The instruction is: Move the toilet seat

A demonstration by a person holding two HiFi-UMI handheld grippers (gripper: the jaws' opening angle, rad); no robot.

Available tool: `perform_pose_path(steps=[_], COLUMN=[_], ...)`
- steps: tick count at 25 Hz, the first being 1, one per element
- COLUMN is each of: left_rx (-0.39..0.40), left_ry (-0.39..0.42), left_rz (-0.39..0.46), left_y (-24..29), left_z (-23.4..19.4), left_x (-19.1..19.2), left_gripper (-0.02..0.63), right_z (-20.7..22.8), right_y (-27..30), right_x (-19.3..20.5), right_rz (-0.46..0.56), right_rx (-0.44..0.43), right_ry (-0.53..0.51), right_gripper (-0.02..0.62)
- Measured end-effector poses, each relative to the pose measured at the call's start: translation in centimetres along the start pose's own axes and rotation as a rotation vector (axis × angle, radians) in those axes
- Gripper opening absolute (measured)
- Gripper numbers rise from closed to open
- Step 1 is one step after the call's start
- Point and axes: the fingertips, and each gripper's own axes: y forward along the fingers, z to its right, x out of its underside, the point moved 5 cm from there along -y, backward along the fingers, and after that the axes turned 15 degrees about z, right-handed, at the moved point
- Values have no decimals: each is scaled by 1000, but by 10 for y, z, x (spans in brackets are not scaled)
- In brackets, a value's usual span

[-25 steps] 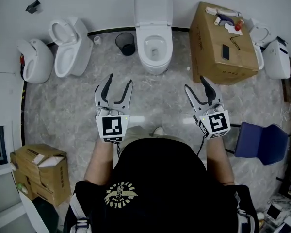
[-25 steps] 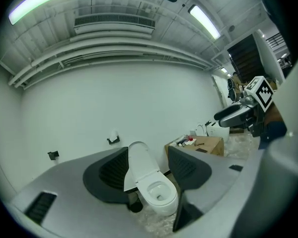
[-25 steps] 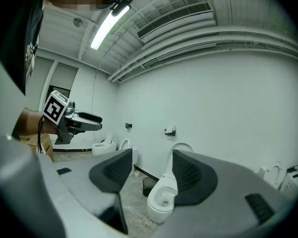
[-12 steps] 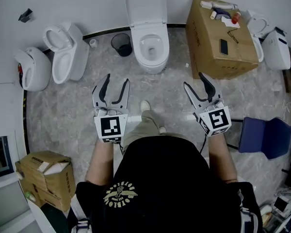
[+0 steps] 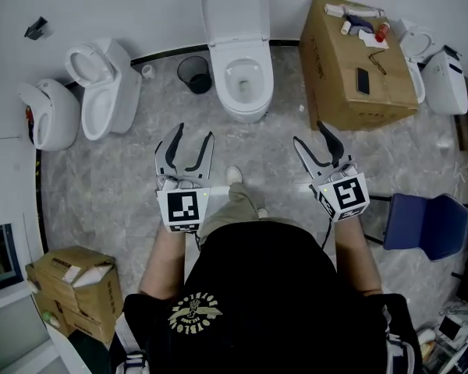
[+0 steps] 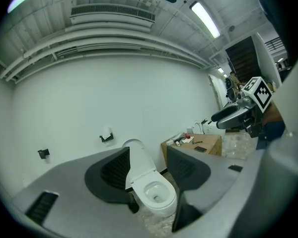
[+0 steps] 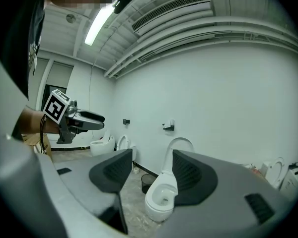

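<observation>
Looking down, I see the white ceramic toilet (image 5: pixel 244 84) standing against the wall, its lid upright and its bowl open. On the near side of that toilet, well apart from it above the grey marbled floor (image 5: pixel 101 178), I hold the left gripper (image 5: pixel 193 133) a little to its left and the right gripper (image 5: pixel 310 133) to its right, both with jaws spread and empty. Just left of the toilet sits a small round black waste bin (image 5: pixel 193 74), and to its right a large brown cardboard box (image 5: pixel 359 68) with small items on top.
</observation>
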Motion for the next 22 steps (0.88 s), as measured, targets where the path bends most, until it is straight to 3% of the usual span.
perform_pose_path(steps=[22], left_rx=[54], left_ry=[-17], left_rz=[29], left_y=[134], left_z=[-92], left_x=[28], left_gripper=[235], right_z=[47], right_y=[151], right_x=[0], right_rz=[-28], right_rx=[14], right_ry=[-23], right_gripper=[244])
